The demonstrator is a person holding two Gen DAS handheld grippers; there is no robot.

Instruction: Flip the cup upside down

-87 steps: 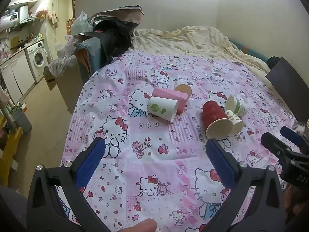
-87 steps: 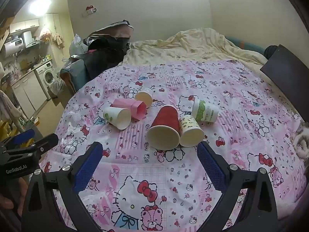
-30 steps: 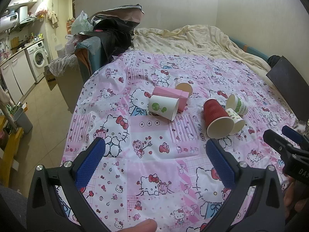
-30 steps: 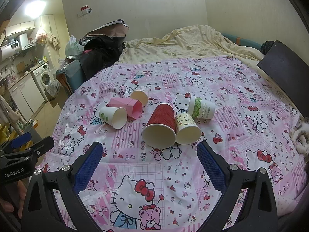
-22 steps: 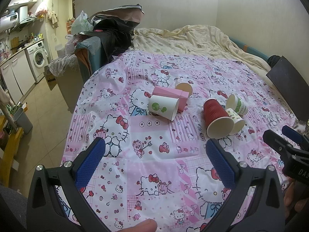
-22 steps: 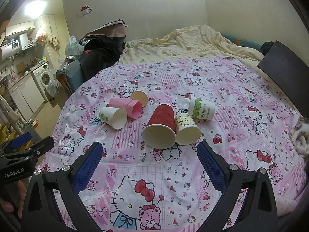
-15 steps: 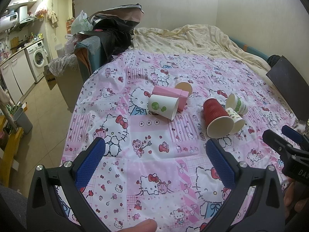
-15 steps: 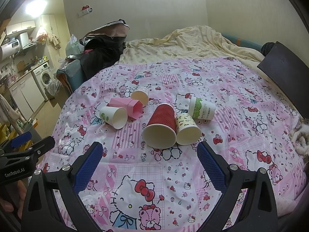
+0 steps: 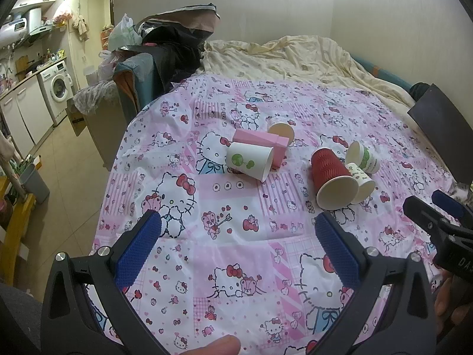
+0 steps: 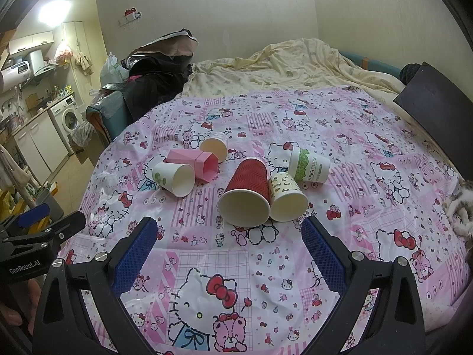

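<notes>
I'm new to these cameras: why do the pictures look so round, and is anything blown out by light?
Left wrist view: fisheye lens bends the wall and bed edges, corners go black. Right wrist view: same curving, and the ceiling lamp glares white at upper left; the red cup stays sharp.

- Six cups lie on their sides on the bed cover [image 10: 369, 201].
- The ribbed cup [image 10: 246, 190] lies at centre, touching a small cup [image 10: 286, 196] at its 3 o'clock.
- A lettered cup [image 10: 309, 165] lies at 1 o'clock.
- A box [image 10: 192, 159] lies at 10 o'clock, between two cups.
</notes>
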